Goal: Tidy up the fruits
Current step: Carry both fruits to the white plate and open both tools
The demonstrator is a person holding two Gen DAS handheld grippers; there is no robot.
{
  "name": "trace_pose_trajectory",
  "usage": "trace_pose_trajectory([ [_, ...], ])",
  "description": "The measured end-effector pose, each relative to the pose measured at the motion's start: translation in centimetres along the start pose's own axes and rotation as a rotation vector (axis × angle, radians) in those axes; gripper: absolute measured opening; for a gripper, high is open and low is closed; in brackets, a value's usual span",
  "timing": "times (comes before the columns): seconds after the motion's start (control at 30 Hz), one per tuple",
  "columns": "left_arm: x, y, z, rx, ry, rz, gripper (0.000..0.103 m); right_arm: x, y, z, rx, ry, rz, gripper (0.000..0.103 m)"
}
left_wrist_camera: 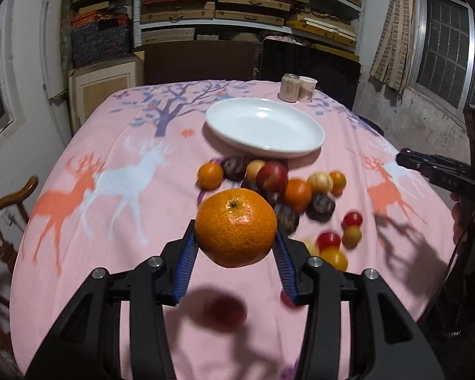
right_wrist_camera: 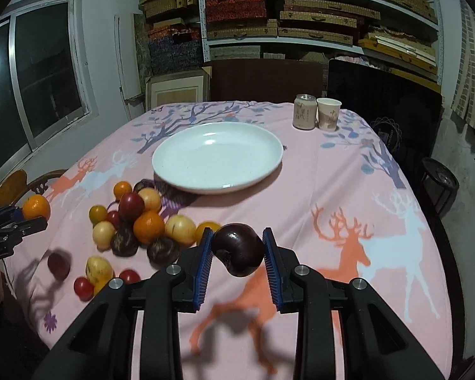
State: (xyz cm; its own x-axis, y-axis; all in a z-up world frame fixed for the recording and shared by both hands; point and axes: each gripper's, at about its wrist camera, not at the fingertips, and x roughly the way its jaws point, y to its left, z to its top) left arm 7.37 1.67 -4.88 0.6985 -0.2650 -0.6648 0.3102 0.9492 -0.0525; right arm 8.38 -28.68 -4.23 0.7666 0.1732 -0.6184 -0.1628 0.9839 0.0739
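Observation:
My left gripper (left_wrist_camera: 235, 231) is shut on a large orange mandarin (left_wrist_camera: 235, 228), lifted above the pink deer-print tablecloth (left_wrist_camera: 117, 253). In the right wrist view, my right gripper (right_wrist_camera: 237, 237) is shut on a dark purple round fruit (right_wrist_camera: 239, 250), also held off the cloth. A white plate (left_wrist_camera: 264, 128) (right_wrist_camera: 218, 158) lies bare beyond the fruit. A pile of loose fruits (left_wrist_camera: 285, 186) (right_wrist_camera: 136, 221), orange, red, yellow and dark, sits on the cloth just before the plate. Each camera catches the other gripper at its frame edge: the right gripper (left_wrist_camera: 407, 155), the left gripper (right_wrist_camera: 22, 218) with its mandarin (right_wrist_camera: 36, 206).
A drink can (right_wrist_camera: 304, 115) and a paper cup (right_wrist_camera: 328, 114) stand at the table's far right. A wooden chair (left_wrist_camera: 3, 209) is at the left edge. Shelves of boxes (right_wrist_camera: 300, 15) fill the back wall. A lone dark red fruit (left_wrist_camera: 226, 312) lies under my left gripper.

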Motion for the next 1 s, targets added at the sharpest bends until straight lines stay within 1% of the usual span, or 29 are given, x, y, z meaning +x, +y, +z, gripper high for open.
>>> trace_pose_trajectory([
  [0.1,3.9,-0.8,4.3,0.011,0.013,-0.021,0.045,4.0,0.1,3.1,-0.005,0.013,-0.005,0.032],
  [0.17,6.9,-1.1,6.7,-0.002,0.039,-0.044,0.045,7.2,0.5,4.5,-0.01,0.042,-0.012,0.032],
  [0.23,10.6,-1.7,9.2,-0.008,0.085,-0.043,0.045,10.2,0.6,5.7,-0.009,0.08,-0.022,0.032],
  [0.3,14.0,-2.1,10.9,-0.018,0.135,-0.049,0.045,13.1,0.9,6.6,-0.019,0.114,-0.028,0.032],
  [0.37,17.2,-2.5,12.0,-0.025,0.186,-0.044,0.045,15.7,1.4,7.6,-0.043,0.139,-0.037,0.032],
  [0.43,19.9,-2.5,12.6,-0.025,0.244,-0.037,0.046,17.7,1.9,8.4,-0.073,0.15,-0.026,0.033],
  [0.47,21.0,-2.1,12.8,-0.039,0.268,-0.036,0.046,18.1,2.3,8.6,-0.099,0.138,-0.044,0.048],
  [0.5,21.3,-1.8,13.1,-0.056,0.269,-0.039,0.046,17.9,2.6,8.8,-0.115,0.115,-0.068,0.063],
  [0.53,21.2,-1.3,13.2,-0.075,0.266,-0.04,0.047,17.3,2.7,8.8,-0.121,0.083,-0.076,0.065],
  [0.57,20.7,-0.7,13.3,-0.099,0.254,-0.049,0.049,16.8,2.5,8.7,-0.115,0.075,-0.064,0.065],
  [0.6,20.1,-0.3,13.2,-0.111,0.238,-0.047,0.059,16.1,2.2,8.6,-0.1,0.071,-0.05,0.065],
  [0.63,18.9,0.1,13.0,-0.117,0.209,-0.038,0.068,15.2,1.9,8.3,-0.083,0.065,-0.04,0.065],
  [0.73,14.6,0.5,12.1,-0.097,0.108,-0.026,0.076,12.4,0.7,6.8,-0.037,0.052,-0.033,0.065],
  [0.8,12.0,0.5,11.1,-0.09,0.083,-0.039,0.077,10.9,0.1,5.4,-0.013,0.059,-0.028,0.065],
  [0.9,8.6,0.3,8.8,-0.056,0.073,-0.052,0.078,8.4,-0.7,2.9,0.044,0.089,-0.006,0.065],
  [0.93,7.3,0.2,7.7,-0.033,0.071,-0.045,0.08,7.6,-0.8,2.1,0.057,0.099,0.001,0.065],
  [1.0,5.3,0.1,5.5,0.003,0.055,-0.014,0.083,5.9,-0.6,0.5,0.065,0.102,0.008,0.065],
])
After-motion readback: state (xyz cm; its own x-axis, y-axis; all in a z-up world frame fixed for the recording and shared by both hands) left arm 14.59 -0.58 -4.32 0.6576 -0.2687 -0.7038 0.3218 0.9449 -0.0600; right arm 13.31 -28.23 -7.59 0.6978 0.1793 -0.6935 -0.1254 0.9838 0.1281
